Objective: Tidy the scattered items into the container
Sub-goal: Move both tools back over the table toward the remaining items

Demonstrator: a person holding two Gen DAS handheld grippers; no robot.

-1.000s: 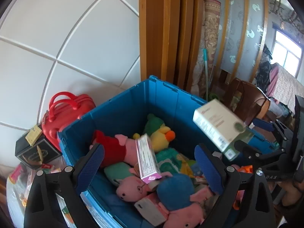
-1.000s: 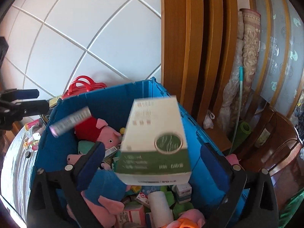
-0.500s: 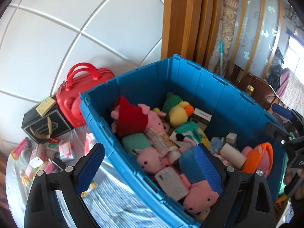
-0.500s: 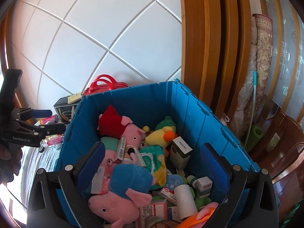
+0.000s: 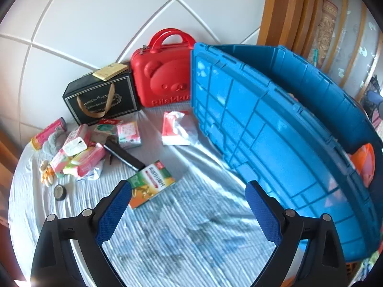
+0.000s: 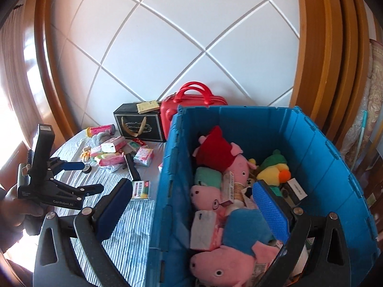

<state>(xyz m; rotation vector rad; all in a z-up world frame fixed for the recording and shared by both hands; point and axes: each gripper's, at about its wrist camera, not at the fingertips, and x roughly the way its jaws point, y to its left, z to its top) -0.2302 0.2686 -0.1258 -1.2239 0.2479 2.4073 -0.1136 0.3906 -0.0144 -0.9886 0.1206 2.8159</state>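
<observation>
The blue crate [image 6: 318, 148] holds several plush toys and small boxes; its outer wall [image 5: 275, 143] fills the right of the left wrist view. Scattered items lie on the striped cloth: a green and orange box [image 5: 150, 183], also in the right wrist view [image 6: 140, 190], pink packets [image 5: 83, 153], a white and red pack [image 5: 173, 131], a black bar [image 5: 124, 154]. My left gripper [image 5: 189, 215] is open and empty above the cloth, just short of the green and orange box; it also shows in the right wrist view [image 6: 83, 179]. My right gripper [image 6: 191, 210] is open and empty over the crate's left wall.
A red bear case [image 5: 165, 76] and a black gift box [image 5: 103, 98] stand against the white wall behind the items. A tape roll [image 5: 59, 191] and a small yellow toy [image 5: 46, 174] lie at the left. Wooden panels [image 6: 318, 47] rise behind the crate.
Both boxes have dropped into the crate. My left gripper has swung left and down from over the crate to the cloth. My right gripper has shifted left to the crate's left wall.
</observation>
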